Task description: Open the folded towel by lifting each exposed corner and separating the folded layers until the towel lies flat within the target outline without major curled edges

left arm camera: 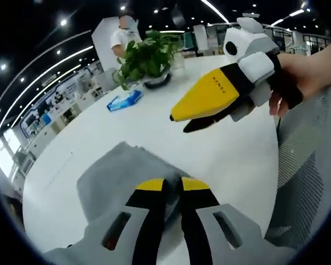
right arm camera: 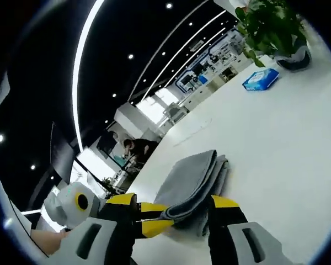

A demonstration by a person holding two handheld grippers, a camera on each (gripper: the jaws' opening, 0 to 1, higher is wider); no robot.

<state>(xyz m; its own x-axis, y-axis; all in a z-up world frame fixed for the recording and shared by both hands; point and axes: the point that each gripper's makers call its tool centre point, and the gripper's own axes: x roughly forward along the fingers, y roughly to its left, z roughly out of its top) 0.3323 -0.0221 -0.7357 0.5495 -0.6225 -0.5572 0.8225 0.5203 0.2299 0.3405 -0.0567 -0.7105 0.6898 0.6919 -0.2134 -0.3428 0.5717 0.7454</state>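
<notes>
A folded grey towel (left arm camera: pixel 118 176) lies on the white table (left arm camera: pixel 154 127), near its front edge. My left gripper (left arm camera: pixel 174 186) is shut on the towel's near right corner, its yellow tips close together. A hand holds my right gripper (left arm camera: pixel 179 122) in the air, up and to the right of the towel and clear of it. In the right gripper view the stacked layers of the towel (right arm camera: pixel 190 179) lie ahead between the wide-open jaws of my right gripper (right arm camera: pixel 174 203). The left gripper (right arm camera: pixel 154 225) pinches the towel's near edge from the left.
A potted plant (left arm camera: pixel 146 58) and a blue pack of wipes (left arm camera: pixel 124 101) stand at the table's far side; both also show as the plant (right arm camera: pixel 270 25) and the pack (right arm camera: pixel 261 79). A mesh chair (left arm camera: pixel 309 165) is at the right. A person (left arm camera: pixel 121 36) stands beyond the table.
</notes>
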